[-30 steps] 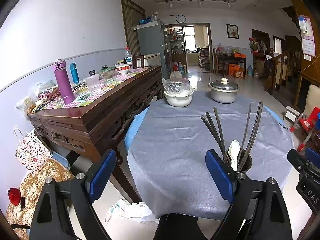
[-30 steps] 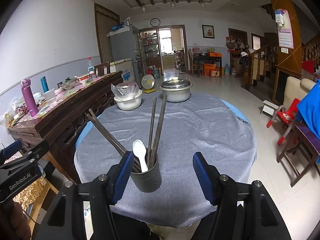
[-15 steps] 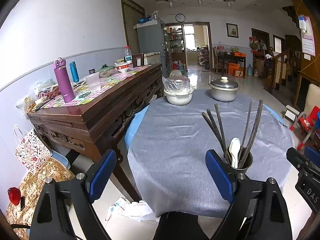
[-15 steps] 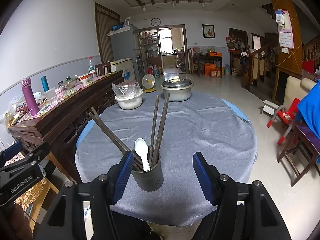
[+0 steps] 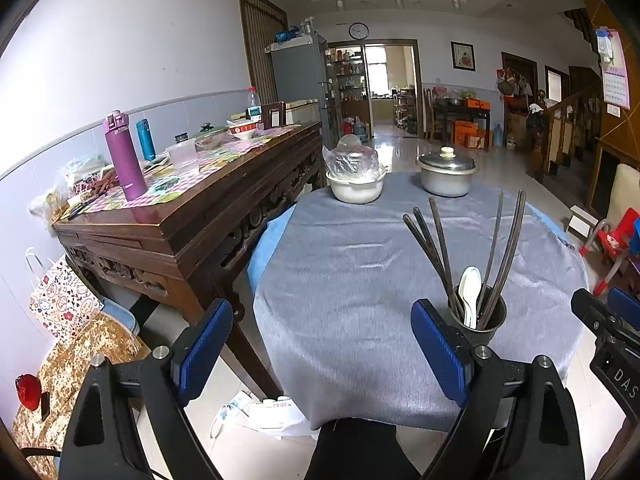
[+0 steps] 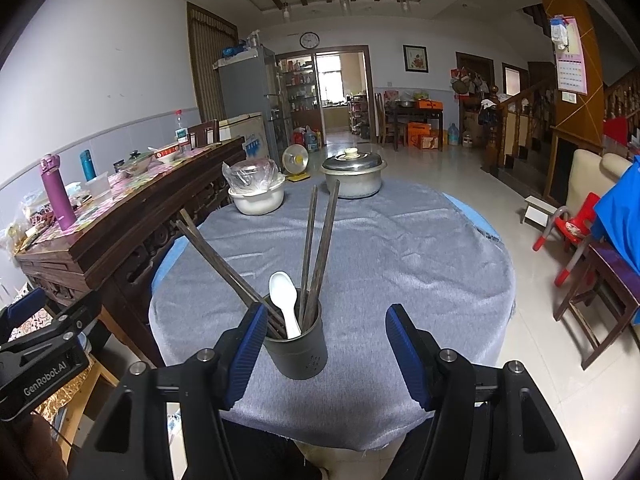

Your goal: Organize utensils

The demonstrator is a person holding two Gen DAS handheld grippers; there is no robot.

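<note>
Near the front edge of the round table stands the metal cup holding chopsticks and a white spoon, so the right gripper, jaws apart and empty like the left gripper, should probably close gently on one utensil.

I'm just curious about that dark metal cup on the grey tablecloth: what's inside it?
The cup holds a white spoon, bowl end up, and several dark chopsticks that lean out to both sides. Their lower ends are hidden by the cup's wall, so whatever lies at the bottom cannot be seen.
</note>
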